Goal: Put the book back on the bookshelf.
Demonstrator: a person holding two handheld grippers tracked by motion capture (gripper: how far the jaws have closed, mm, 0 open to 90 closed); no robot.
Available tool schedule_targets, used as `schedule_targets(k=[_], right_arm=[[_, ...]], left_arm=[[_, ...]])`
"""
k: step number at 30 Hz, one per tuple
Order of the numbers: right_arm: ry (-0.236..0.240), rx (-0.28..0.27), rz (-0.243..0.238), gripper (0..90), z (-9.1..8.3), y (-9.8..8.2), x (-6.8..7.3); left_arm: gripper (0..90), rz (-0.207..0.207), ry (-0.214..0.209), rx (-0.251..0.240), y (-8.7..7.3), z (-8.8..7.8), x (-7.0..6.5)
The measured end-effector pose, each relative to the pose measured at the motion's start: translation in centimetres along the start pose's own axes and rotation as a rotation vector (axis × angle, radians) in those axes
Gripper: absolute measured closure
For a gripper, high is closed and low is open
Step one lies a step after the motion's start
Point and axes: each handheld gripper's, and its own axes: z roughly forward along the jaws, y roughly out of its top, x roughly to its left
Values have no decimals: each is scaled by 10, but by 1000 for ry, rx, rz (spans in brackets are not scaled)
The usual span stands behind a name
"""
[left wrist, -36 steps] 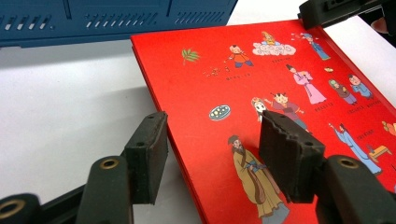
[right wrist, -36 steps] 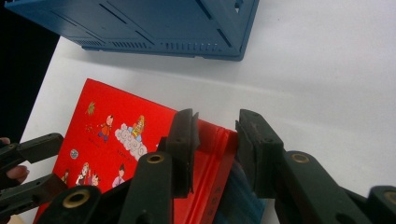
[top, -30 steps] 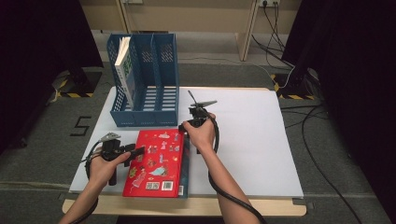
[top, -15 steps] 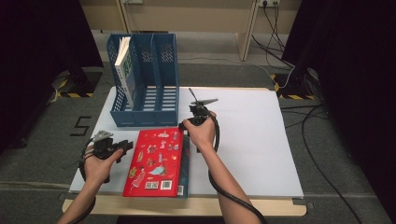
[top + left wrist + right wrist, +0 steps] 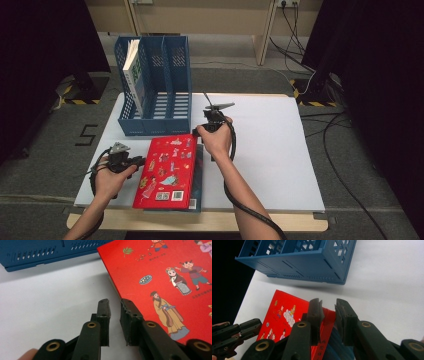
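Red book [image 5: 167, 170] lies flat on the counter [image 5: 280, 150], cover up, stacked on a thinner dark teal book [image 5: 196, 202] that pokes out at its right and near edges. Everything below is placed relative to the red book.

Left gripper [image 5: 134, 161] sits just beside its left edge, about mid-length. Jaws have just been closing and now stand narrow; the left gripper view shows only a slim gap with nothing in it and the pads [image 5: 103, 315] resting low by the book's corner, empty.

Right gripper [image 5: 206, 131] is at its far right corner, pointing down at it. Jaws narrow, a slim gap between them, the corner of the cover [image 5: 327, 315] in line with that gap; can't tell whether the pads actually pinch it.

Handling, as a judgement: hardcover-looking, stiff, glossy and likely slick, moderate weight. Flat on another book, no edge is free to grab from above, so pry up a corner or the long edge first, then clamp across the thickness near the spine. Watch for the teal book dragging along.

Beyond the far edge: blue file rack [image 5: 155, 90], three slots, a white-and-green book [image 5: 134, 75] upright in the leftmost slot, the other two empty.
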Motion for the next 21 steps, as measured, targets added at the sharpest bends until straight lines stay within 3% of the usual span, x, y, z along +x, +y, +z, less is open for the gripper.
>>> schedule_targets(k=[3, 6, 10, 16, 21], right_arm=[[-5, 6, 4, 729, -1, 1, 1], [7, 22, 8, 646, 2, 1, 1], [2, 42, 27, 643, 5, 0, -3], [52, 32, 86, 630, 4, 0, -8], [44, 29, 78, 624, 3, -1, -5]], left_arm=[[780, 4, 3, 5, 0, 1, 0], [785, 5, 6, 12, -1, 1, -1], [793, 5, 13, 7, -1, 2, -2], [809, 14, 31, 7, -2, 3, -5], [811, 7, 33, 7, -3, 4, -5]])
